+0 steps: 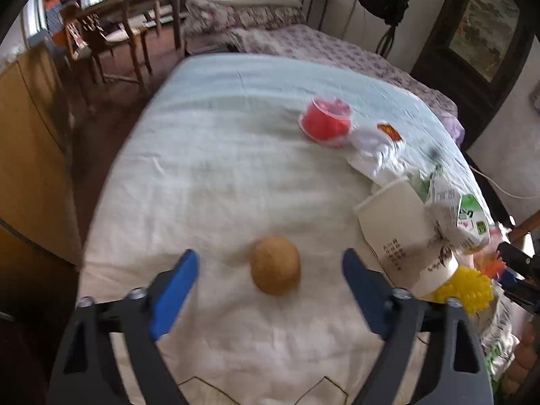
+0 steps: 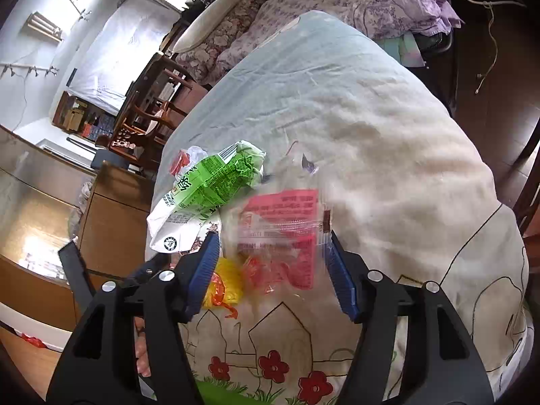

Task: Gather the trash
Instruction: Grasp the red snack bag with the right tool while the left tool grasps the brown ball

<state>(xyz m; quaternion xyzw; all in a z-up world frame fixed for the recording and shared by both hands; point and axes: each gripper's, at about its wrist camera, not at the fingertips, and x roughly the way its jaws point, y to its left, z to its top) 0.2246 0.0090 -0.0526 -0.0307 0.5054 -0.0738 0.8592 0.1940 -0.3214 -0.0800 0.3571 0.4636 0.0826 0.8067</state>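
Kiwi (image 1: 275, 266) (one), cups (image 1: 395, 233) maybe two

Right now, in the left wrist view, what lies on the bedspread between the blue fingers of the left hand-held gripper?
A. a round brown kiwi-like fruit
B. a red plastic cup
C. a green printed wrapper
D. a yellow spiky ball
A: the round brown kiwi-like fruit sits between the open fingers of the left hand-held gripper, untouched, with bare pale bedspread on either side of it.

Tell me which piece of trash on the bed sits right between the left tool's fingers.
The brown round lump, alone on the blanket between the open left tool; the red cup and paper cup lie farther right.
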